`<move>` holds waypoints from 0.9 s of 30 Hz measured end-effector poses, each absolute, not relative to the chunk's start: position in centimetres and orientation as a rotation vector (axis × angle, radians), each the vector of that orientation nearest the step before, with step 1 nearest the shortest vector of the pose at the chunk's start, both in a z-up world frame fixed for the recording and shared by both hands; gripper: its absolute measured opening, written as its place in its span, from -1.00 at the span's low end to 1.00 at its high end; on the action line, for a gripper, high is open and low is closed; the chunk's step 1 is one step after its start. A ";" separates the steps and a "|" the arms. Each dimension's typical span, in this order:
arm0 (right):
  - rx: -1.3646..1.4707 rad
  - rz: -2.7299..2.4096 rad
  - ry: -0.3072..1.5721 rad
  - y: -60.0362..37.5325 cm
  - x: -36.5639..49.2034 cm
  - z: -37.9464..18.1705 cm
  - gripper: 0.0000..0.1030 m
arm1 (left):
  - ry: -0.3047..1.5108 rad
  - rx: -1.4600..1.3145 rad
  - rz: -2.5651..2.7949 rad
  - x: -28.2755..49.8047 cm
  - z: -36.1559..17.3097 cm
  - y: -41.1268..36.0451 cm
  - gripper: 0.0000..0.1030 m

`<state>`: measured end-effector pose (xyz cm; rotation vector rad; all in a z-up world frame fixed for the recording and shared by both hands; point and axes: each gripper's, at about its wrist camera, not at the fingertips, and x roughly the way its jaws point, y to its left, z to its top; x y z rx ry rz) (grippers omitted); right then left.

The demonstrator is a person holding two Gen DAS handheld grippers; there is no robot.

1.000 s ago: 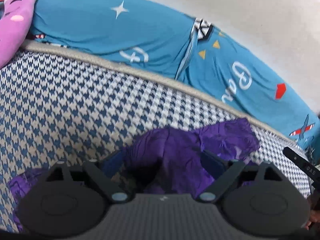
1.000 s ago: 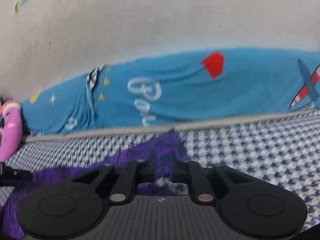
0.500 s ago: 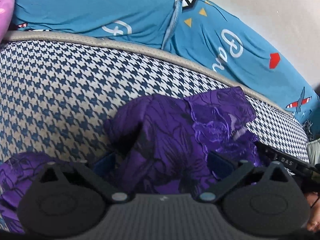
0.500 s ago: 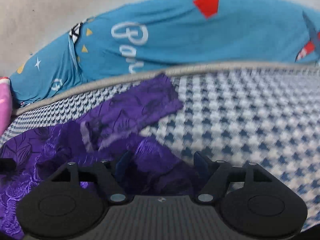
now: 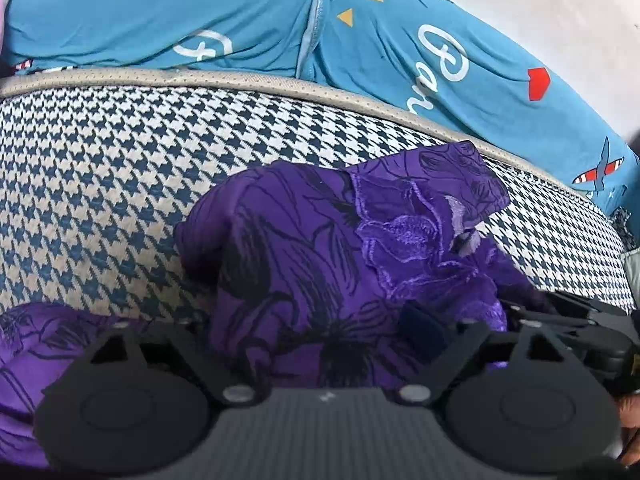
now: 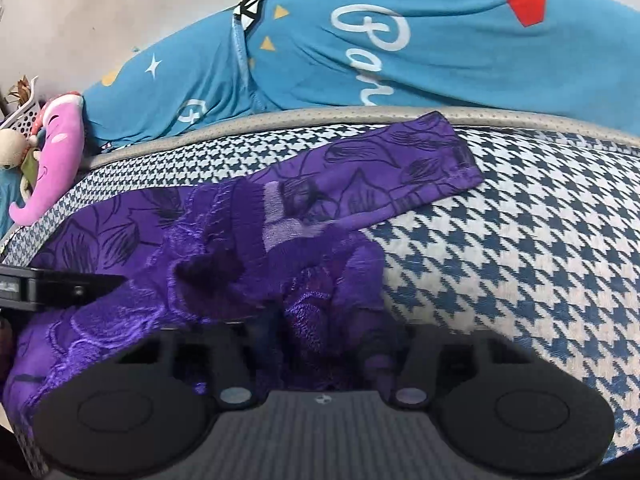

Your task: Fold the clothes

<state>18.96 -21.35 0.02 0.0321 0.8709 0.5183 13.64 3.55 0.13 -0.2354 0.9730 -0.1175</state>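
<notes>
A purple floral garment lies crumpled on the houndstooth mattress. My left gripper is open and low over it. The cloth bunches up between its fingers and hides the left one; the right pad shows. In the right wrist view the purple garment stretches one sleeve towards the mattress edge. My right gripper is open too, with folds of cloth heaped between and over its fingers. Each gripper shows in the other's view: the right gripper and the left gripper.
A blue printed quilt lies along the wall behind the mattress's grey piped edge. A pink plush toy and a white basket sit at the far left. Bare houndstooth surface lies right of the garment.
The right gripper, shut a second ago, has opened and sunk into the cloth. Both grippers have dropped closer to the garment; the left stayed open.
</notes>
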 end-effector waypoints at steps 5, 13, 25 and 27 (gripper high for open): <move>0.011 0.547 0.813 -20.7 18.3 0.8 -0.54 | 0.916 -0.202 -0.089 13.6 1.2 2.8 0.05; 0.100 0.469 0.599 -22.4 17.9 5.2 -0.57 | 0.796 -0.174 -0.090 13.9 4.2 1.3 -0.16; 0.191 0.238 0.345 -24.9 18.8 10.5 -0.57 | 0.639 -0.161 -0.147 15.3 8.9 -1.1 -0.15; 0.187 0.187 0.339 -25.1 19.3 10.5 -0.56 | 0.635 -0.184 -0.178 15.9 9.5 -1.4 0.01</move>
